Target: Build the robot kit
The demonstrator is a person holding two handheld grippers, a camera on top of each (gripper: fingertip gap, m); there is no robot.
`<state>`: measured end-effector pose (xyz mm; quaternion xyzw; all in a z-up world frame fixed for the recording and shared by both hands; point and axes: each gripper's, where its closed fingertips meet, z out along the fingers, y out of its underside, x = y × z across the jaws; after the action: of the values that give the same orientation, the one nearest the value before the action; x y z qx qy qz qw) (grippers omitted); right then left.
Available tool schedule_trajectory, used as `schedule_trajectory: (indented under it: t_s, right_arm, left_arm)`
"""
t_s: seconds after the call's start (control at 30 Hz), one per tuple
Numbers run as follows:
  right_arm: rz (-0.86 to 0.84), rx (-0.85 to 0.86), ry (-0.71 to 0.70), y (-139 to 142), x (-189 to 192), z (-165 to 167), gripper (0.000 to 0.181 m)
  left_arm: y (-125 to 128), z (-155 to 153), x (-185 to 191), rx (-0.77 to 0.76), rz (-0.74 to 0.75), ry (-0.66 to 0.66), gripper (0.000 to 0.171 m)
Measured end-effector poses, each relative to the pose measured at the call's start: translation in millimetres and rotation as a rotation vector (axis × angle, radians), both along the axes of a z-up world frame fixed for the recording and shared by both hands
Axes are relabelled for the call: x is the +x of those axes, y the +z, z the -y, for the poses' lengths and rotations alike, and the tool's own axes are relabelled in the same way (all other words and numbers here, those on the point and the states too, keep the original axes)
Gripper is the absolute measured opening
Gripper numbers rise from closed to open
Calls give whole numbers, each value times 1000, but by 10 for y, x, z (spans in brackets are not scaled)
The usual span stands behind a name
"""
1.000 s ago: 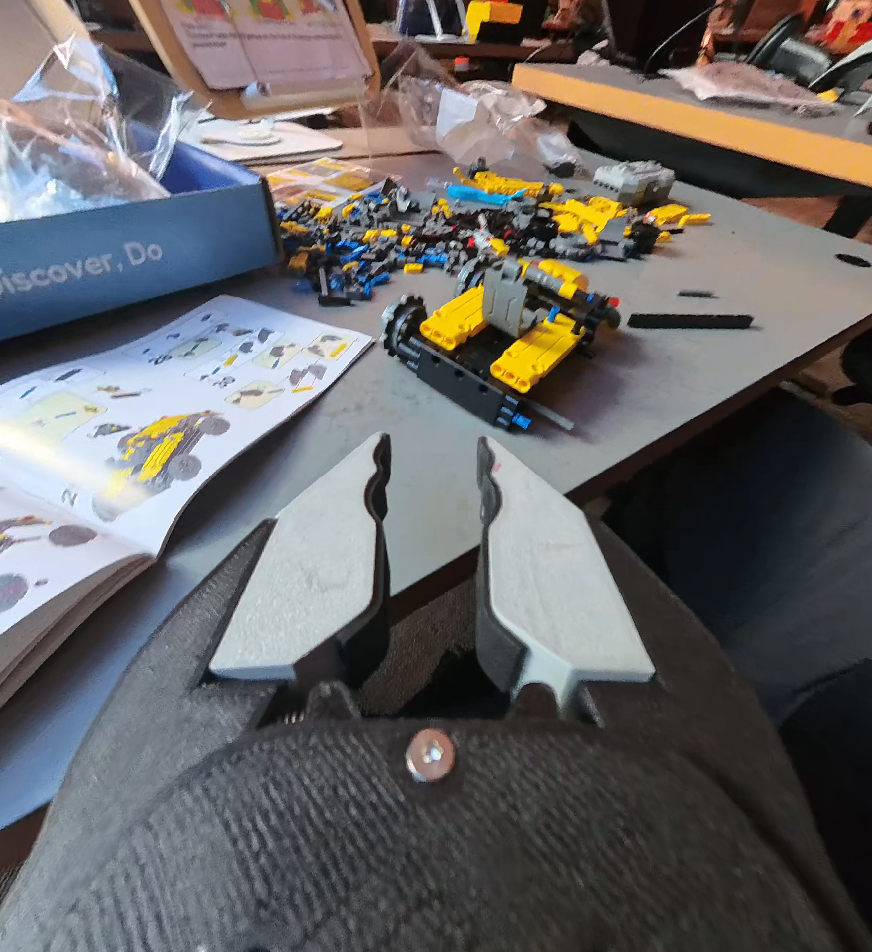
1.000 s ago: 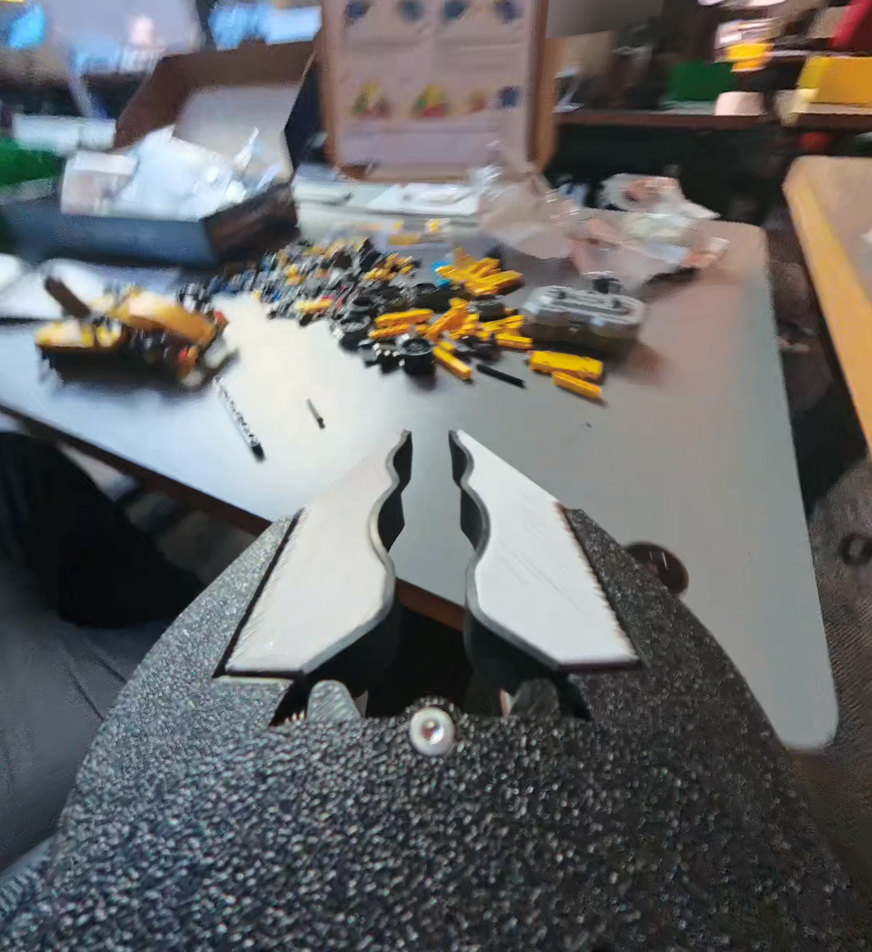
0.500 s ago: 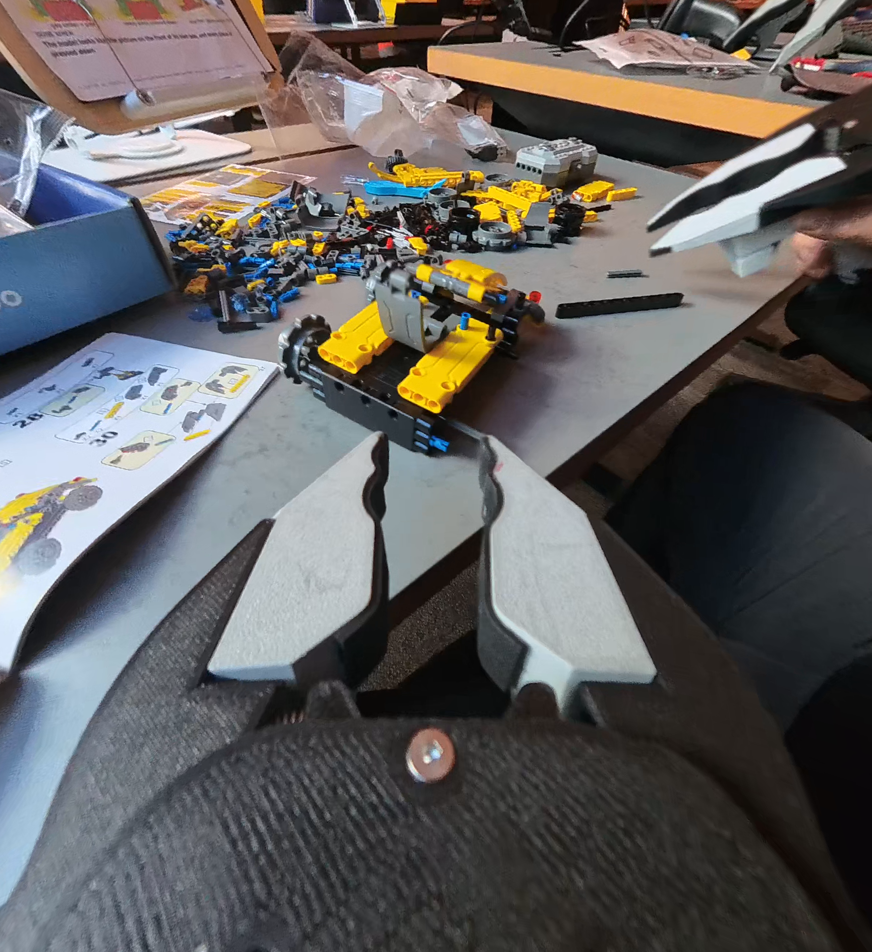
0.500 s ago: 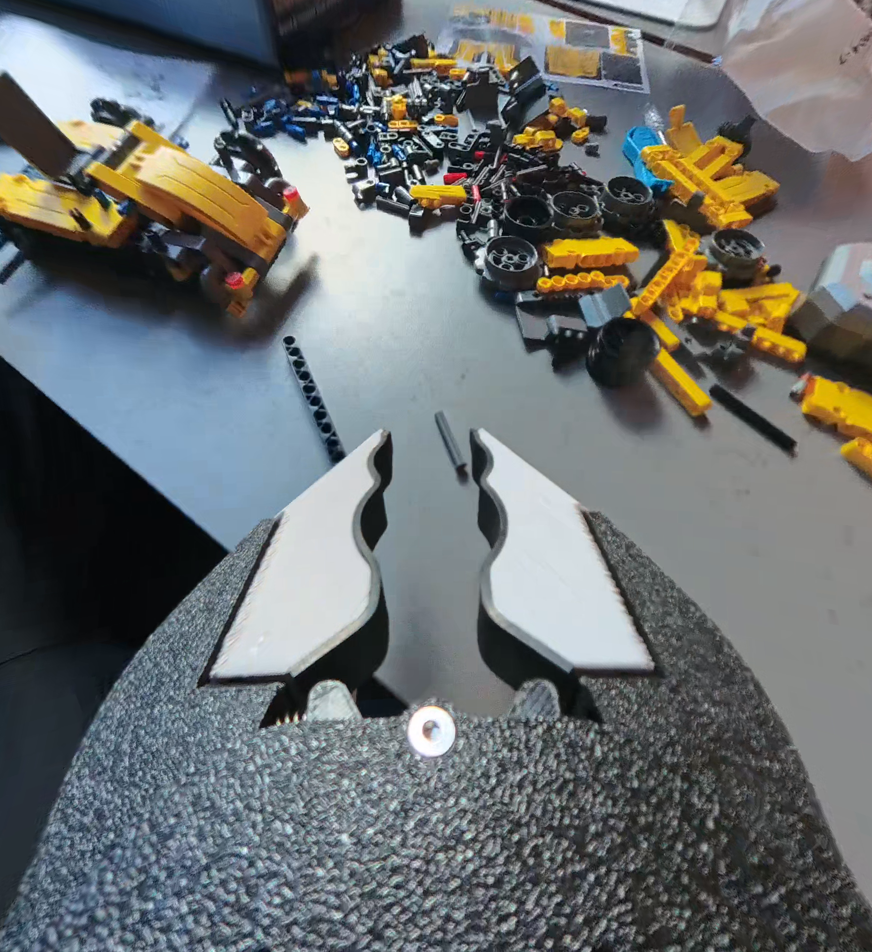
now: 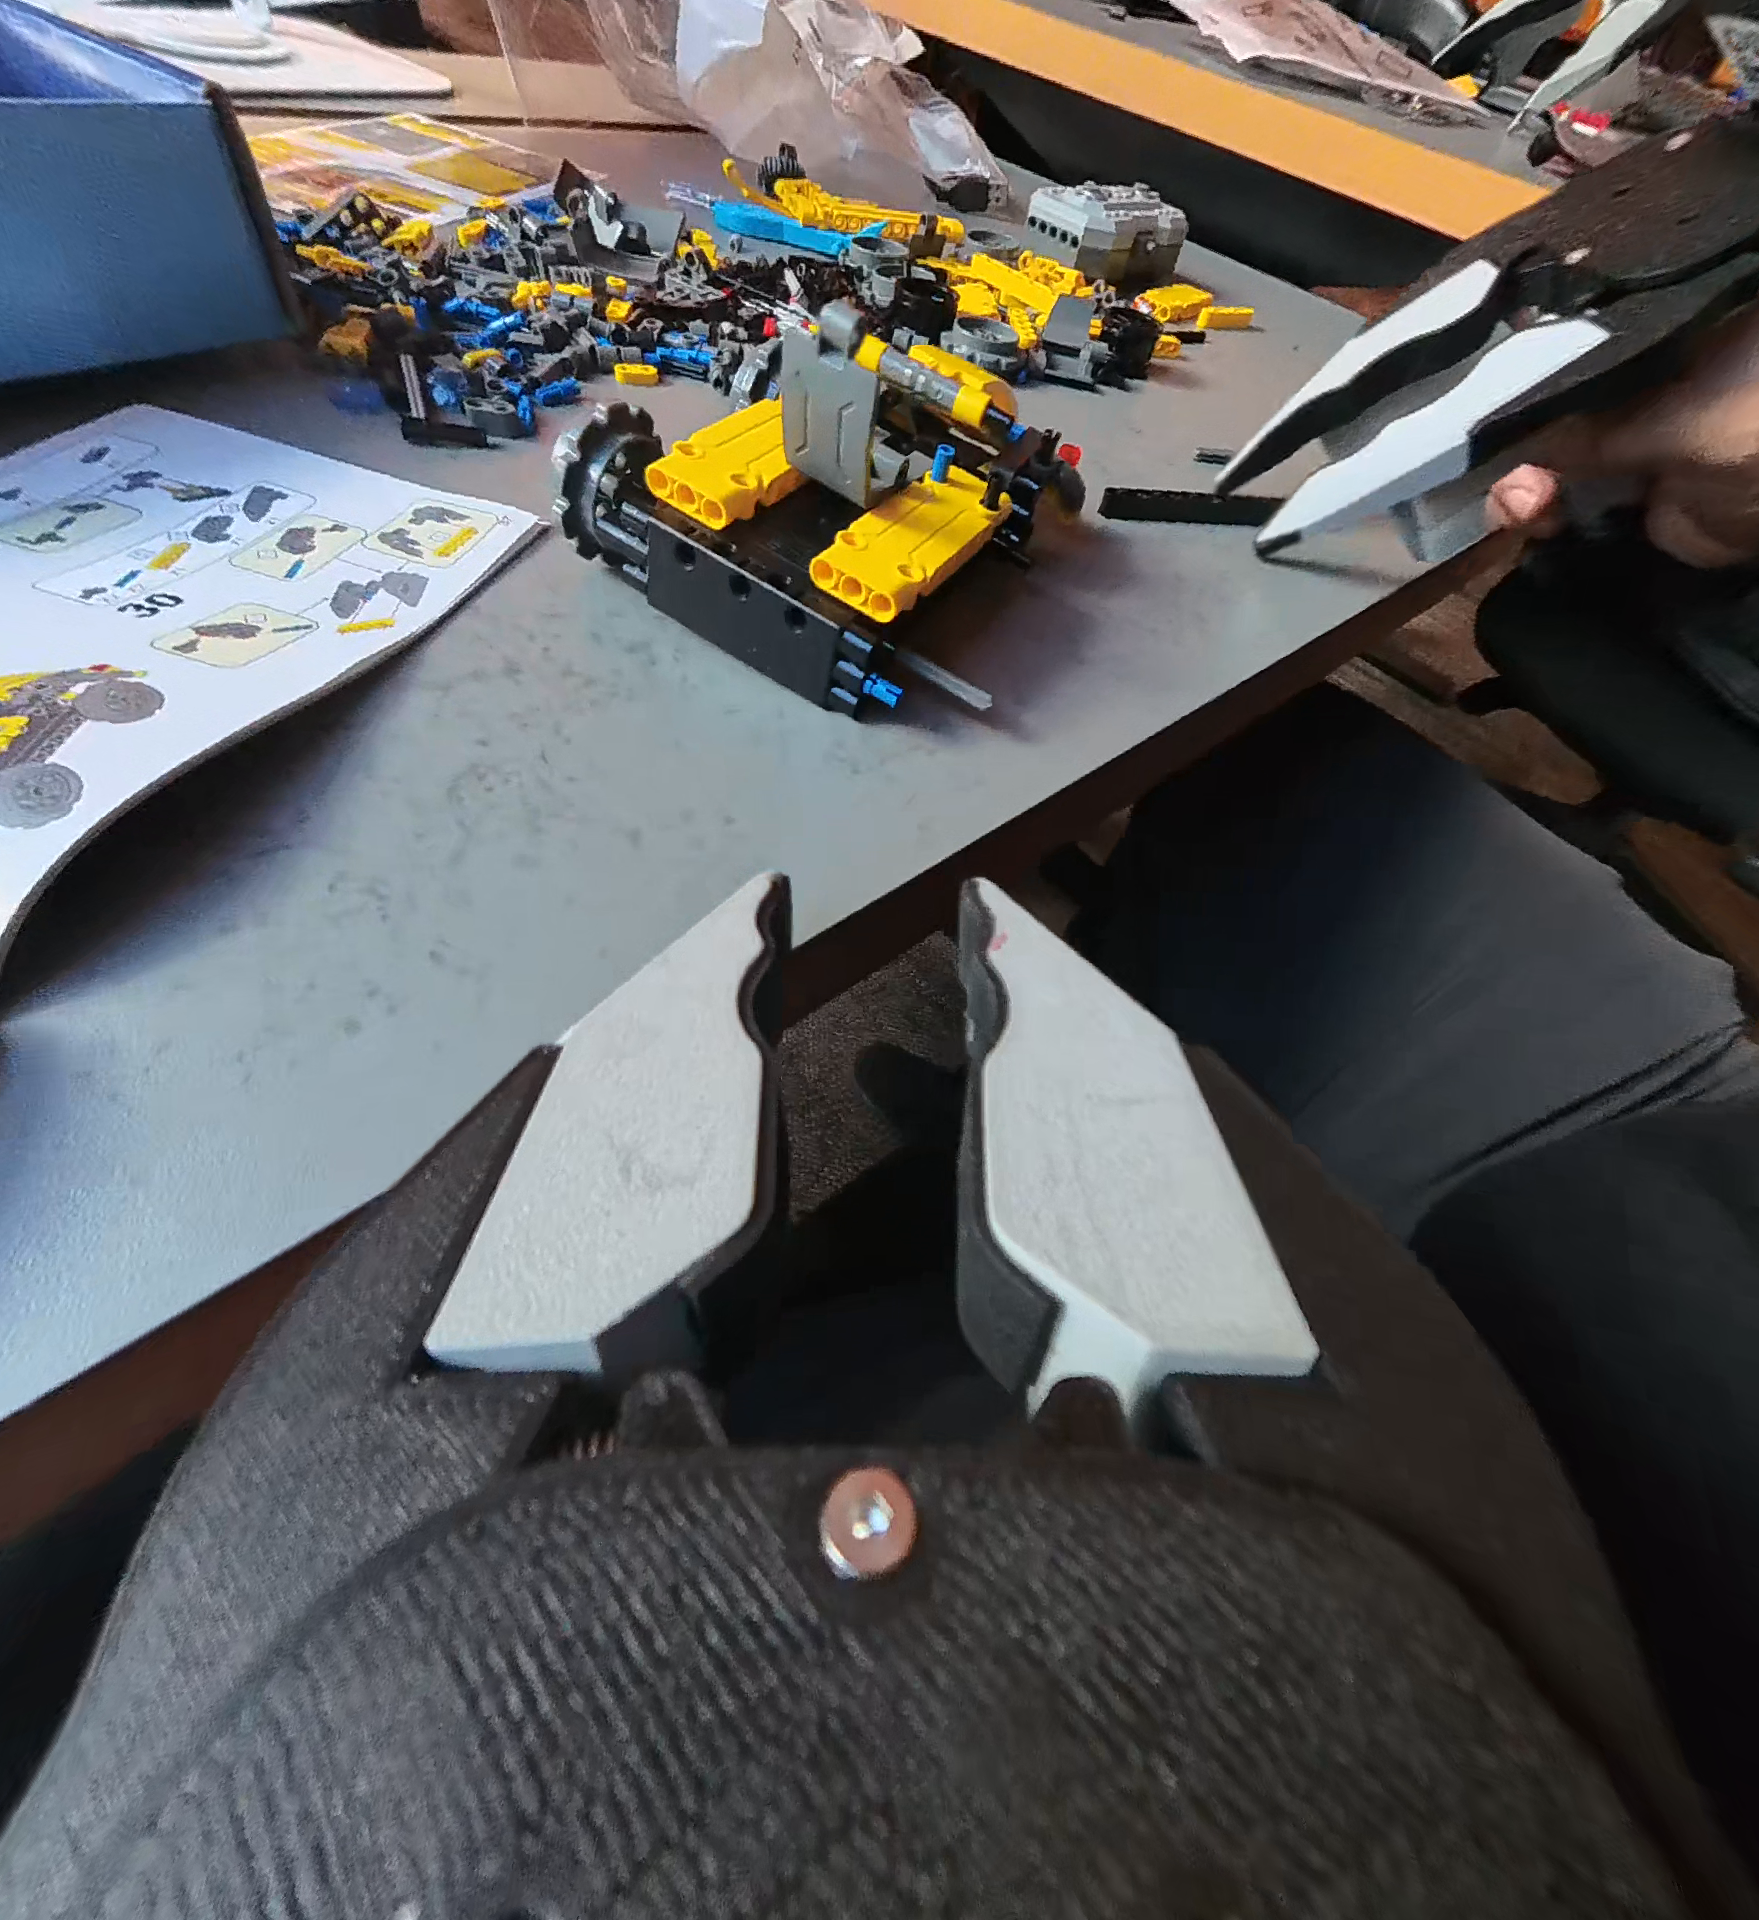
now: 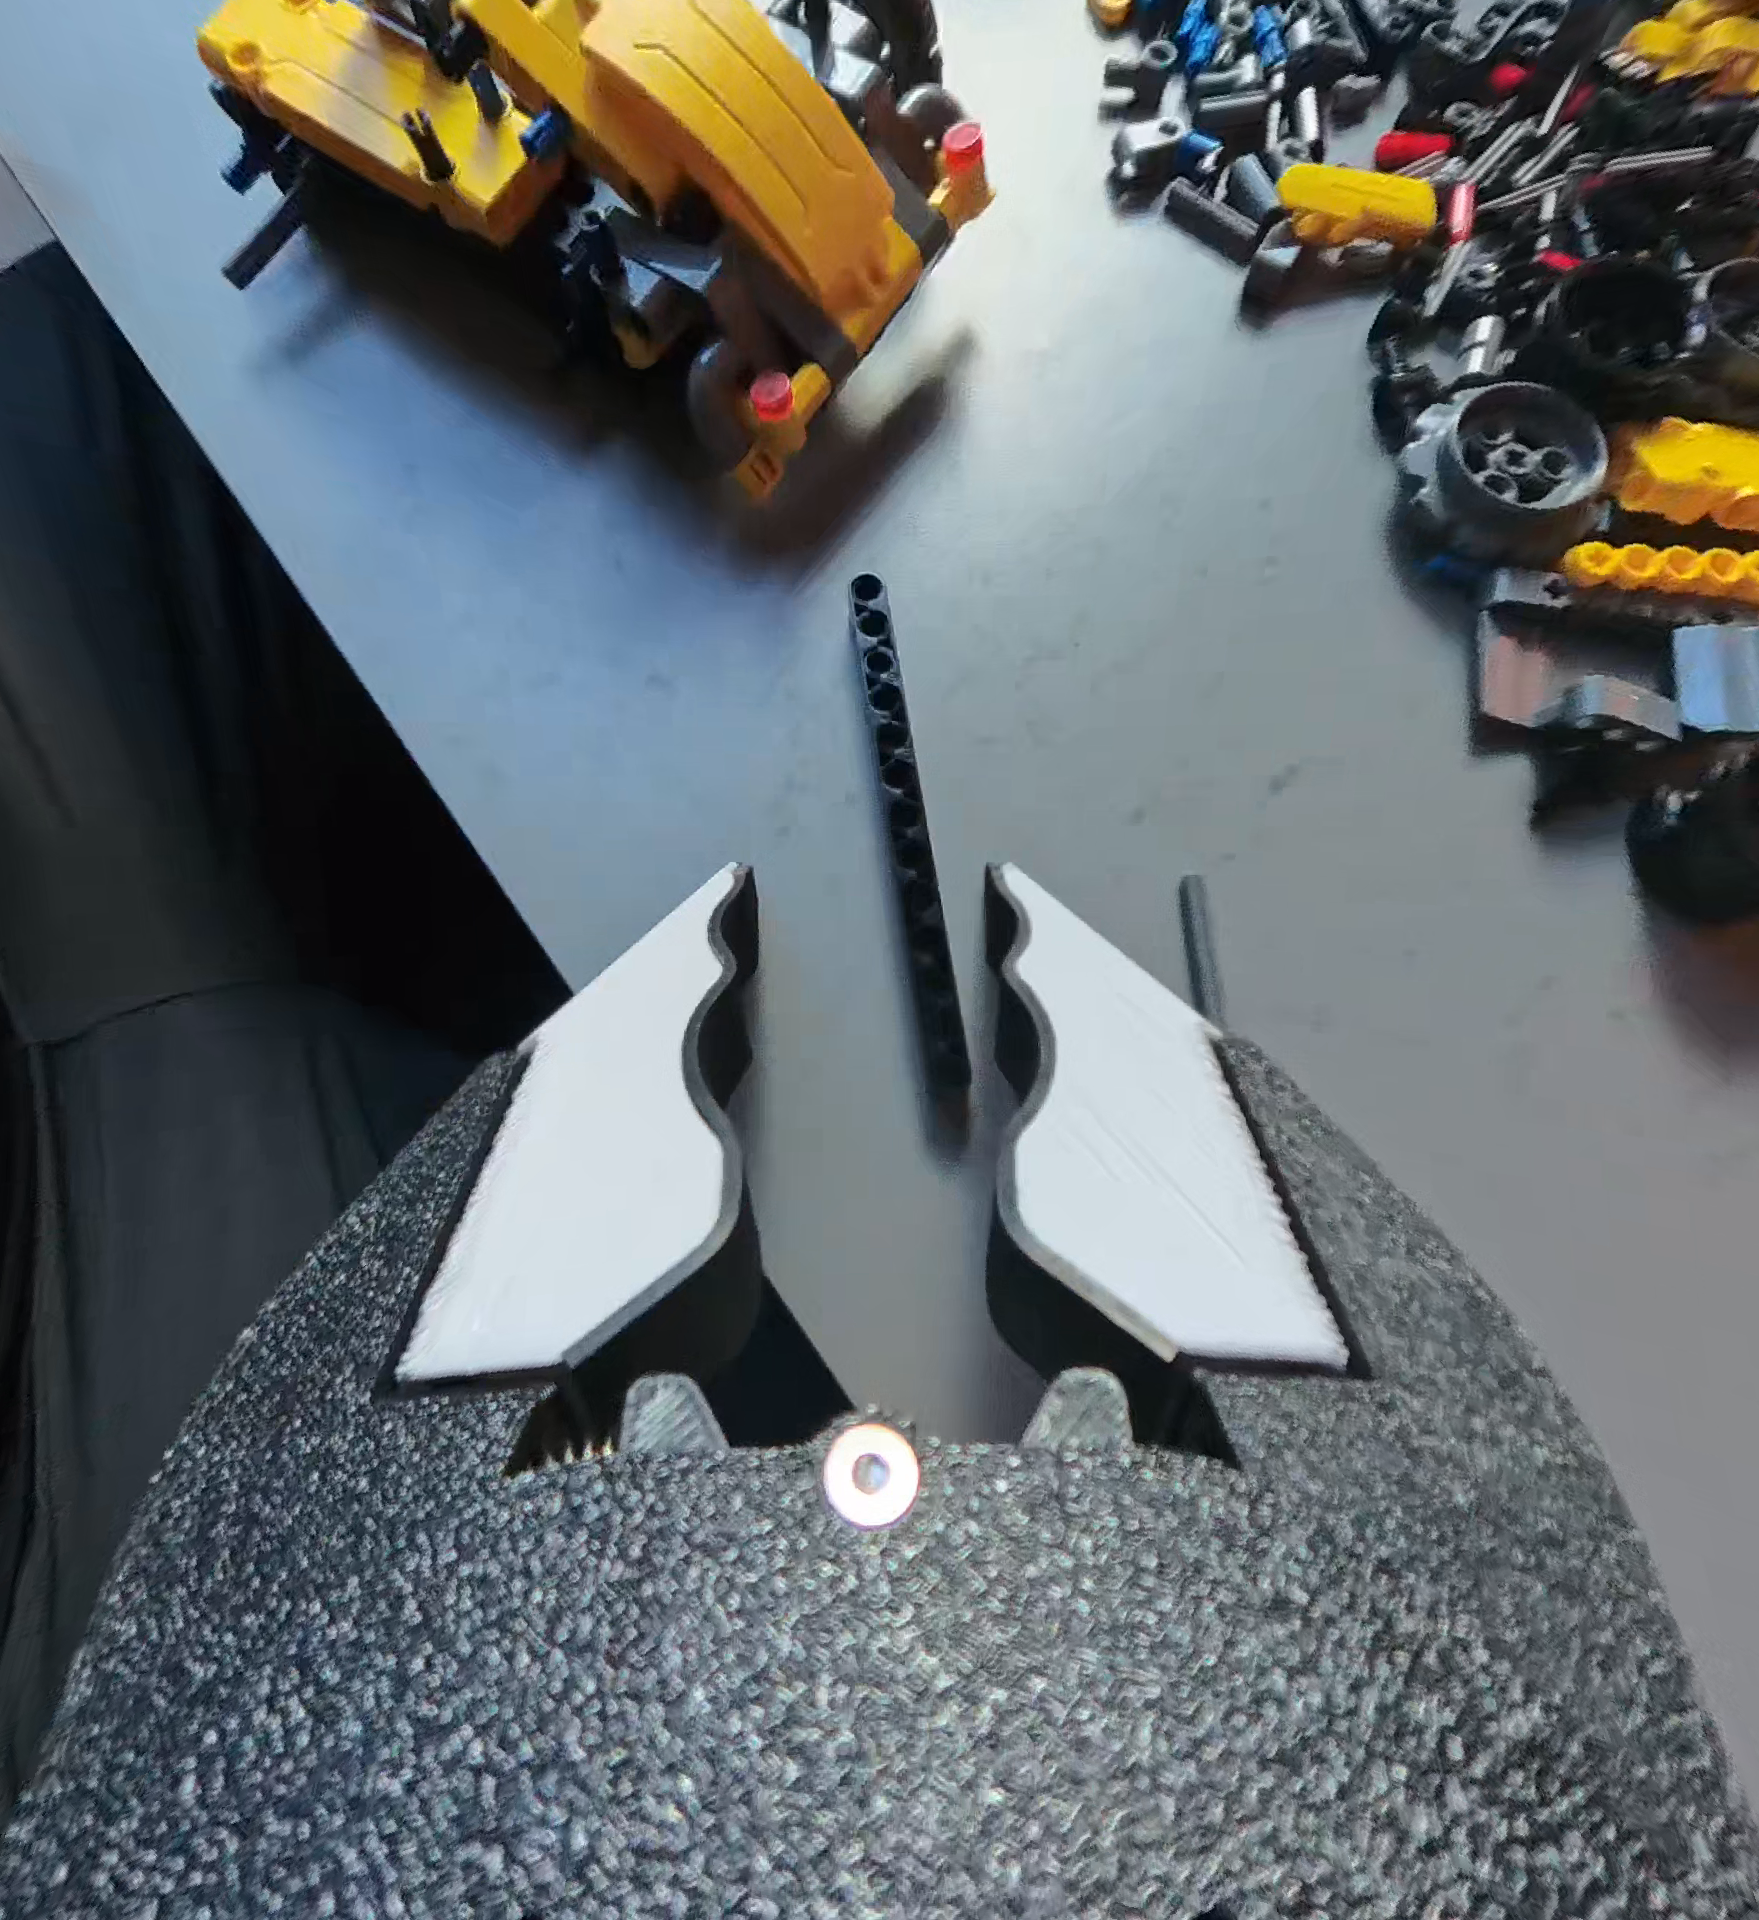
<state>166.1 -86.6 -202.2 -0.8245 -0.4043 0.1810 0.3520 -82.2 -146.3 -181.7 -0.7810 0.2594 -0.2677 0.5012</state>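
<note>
My right tool (image 6: 870,997) hangs spread and empty, straddling the black holed beam (image 6: 906,821) lying on the bench (image 6: 1114,675); I should centre and lower before pinching. Left tool (image 5: 870,935) parted, empty, at the near edge.

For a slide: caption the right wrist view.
Open right gripper straddles a black holed beam on the grey table, yellow model vehicle ahead.

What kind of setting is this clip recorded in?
Probably a workshop or lab desk set up for toy building: a grey table with loose bricks, a half-built yellow model and an open instruction booklet.
</note>
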Motion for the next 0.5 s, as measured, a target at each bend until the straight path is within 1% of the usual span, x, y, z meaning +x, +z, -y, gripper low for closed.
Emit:
schedule_trajectory:
  t_s: [0.03,0.1,0.2,0.27,0.33,0.5]
  right_arm:
    - [-4,-4,-2,10,-18,-23,40]
    - [16,-21,4,-8,-31,-53,40]
    - [14,-55,40,-7,-78,-39,30]
    - [14,-78,64,-7,-113,-19,13]
    - [17,-87,71,-7,-134,-32,8]
    - [11,-73,84,-6,-201,-101,8]
  left_arm:
    - [-6,7,3,-7,8,-7,28]
    - [-18,1,9,-25,27,-17,28]
    - [-34,-21,29,-61,68,-33,26]
    - [-55,-30,44,-82,82,-46,26]
    - [-61,-42,51,-88,87,-50,26]
    - [-51,-78,31,-82,95,-37,23]
